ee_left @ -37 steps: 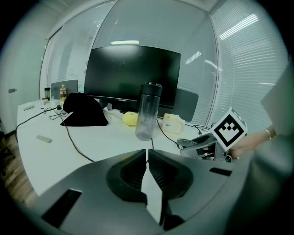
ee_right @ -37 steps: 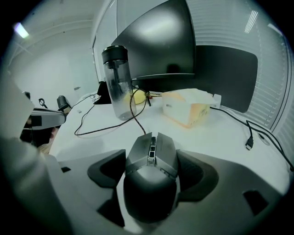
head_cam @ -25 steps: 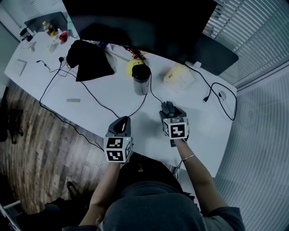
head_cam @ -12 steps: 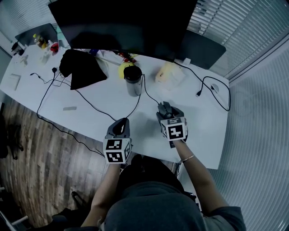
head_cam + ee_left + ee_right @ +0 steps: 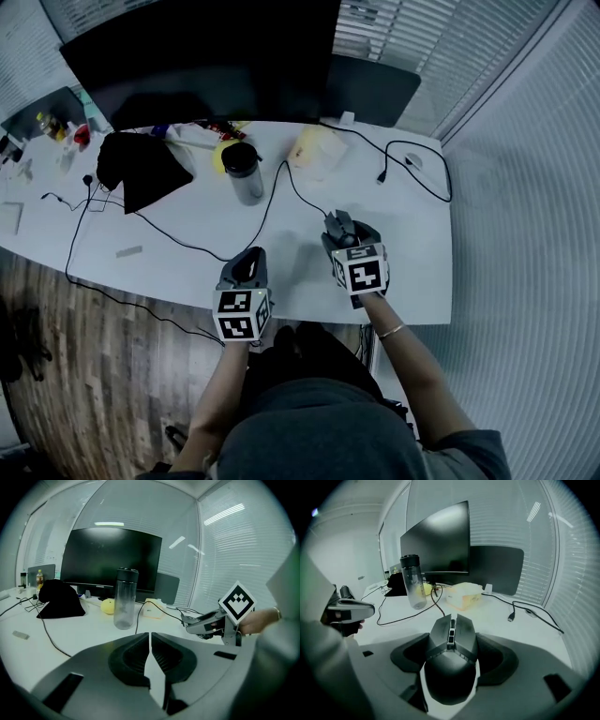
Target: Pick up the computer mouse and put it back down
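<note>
The dark computer mouse (image 5: 338,224) sits between the jaws of my right gripper (image 5: 343,229), which is shut on it and holds it over the white desk (image 5: 412,272). In the right gripper view the mouse (image 5: 451,660) fills the gap between the jaws of my right gripper (image 5: 453,641), nose pointing away. Its cable (image 5: 298,195) runs back across the desk towards the bottle. My left gripper (image 5: 248,266) hovers near the front edge of the desk, to the left of the mouse. In its own view the left gripper (image 5: 150,645) has its jaws together with nothing between them.
A clear bottle with a dark lid (image 5: 243,172) stands behind the grippers. Beyond it are a big dark monitor (image 5: 202,56), a black cloth (image 5: 136,171), a yellow lump (image 5: 313,146) and loose cables (image 5: 412,175) at the right. The desk's front edge (image 5: 309,319) lies just below the grippers.
My right gripper, with the mouse in it, has come up a little off the desk. The left gripper has shifted slightly. The head view has swung, so the desk things sit further left.
</note>
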### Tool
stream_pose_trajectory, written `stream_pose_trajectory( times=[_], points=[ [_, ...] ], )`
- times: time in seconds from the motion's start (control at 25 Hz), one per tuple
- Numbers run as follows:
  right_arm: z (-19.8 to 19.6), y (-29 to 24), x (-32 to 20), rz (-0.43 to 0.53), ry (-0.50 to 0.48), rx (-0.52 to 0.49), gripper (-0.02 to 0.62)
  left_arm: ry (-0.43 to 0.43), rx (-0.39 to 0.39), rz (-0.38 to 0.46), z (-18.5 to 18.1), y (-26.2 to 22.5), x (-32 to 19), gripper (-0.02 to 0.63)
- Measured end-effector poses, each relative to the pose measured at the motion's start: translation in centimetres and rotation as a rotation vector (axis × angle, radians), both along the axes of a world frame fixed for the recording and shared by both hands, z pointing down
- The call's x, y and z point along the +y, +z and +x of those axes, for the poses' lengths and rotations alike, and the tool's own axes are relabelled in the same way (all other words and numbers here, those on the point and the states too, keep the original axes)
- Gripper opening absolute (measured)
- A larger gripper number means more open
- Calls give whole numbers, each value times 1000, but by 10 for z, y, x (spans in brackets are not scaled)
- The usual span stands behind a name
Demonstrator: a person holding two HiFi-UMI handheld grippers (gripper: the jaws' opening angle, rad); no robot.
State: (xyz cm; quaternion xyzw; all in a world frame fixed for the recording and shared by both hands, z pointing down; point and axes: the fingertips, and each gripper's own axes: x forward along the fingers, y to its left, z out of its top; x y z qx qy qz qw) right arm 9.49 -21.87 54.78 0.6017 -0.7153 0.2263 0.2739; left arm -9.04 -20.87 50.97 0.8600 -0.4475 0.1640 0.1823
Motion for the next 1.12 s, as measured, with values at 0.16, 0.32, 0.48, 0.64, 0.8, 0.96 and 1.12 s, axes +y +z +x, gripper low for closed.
stream_pose_trajectory(
  times=[0.16, 0.32, 0.48, 0.64, 0.8, 0.96, 1.12],
  points=[
    [20, -6, 17, 11, 66, 9, 305, 72, 6, 9, 20, -2, 5, 32],
    [42, -11, 35, 16, 137, 18, 305, 147, 11, 15, 41, -5, 10, 32],
    [63, -14, 54, 10, 205, 25, 305, 213, 13, 19, 60, -6, 18, 32],
    [81, -13, 72, 0, 269, 25, 305, 270, 13, 15, 75, -6, 24, 32],
    [99, -13, 88, -5, 330, 20, 305, 327, 15, 13, 92, -6, 30, 32],
    [117, -14, 98, -6, 379, 22, 305, 381, 12, 10, 111, -4, 34, 32],
    [138, -17, 105, -8, 409, 29, 306, 419, 9, 3, 132, -2, 36, 32]
  ],
)
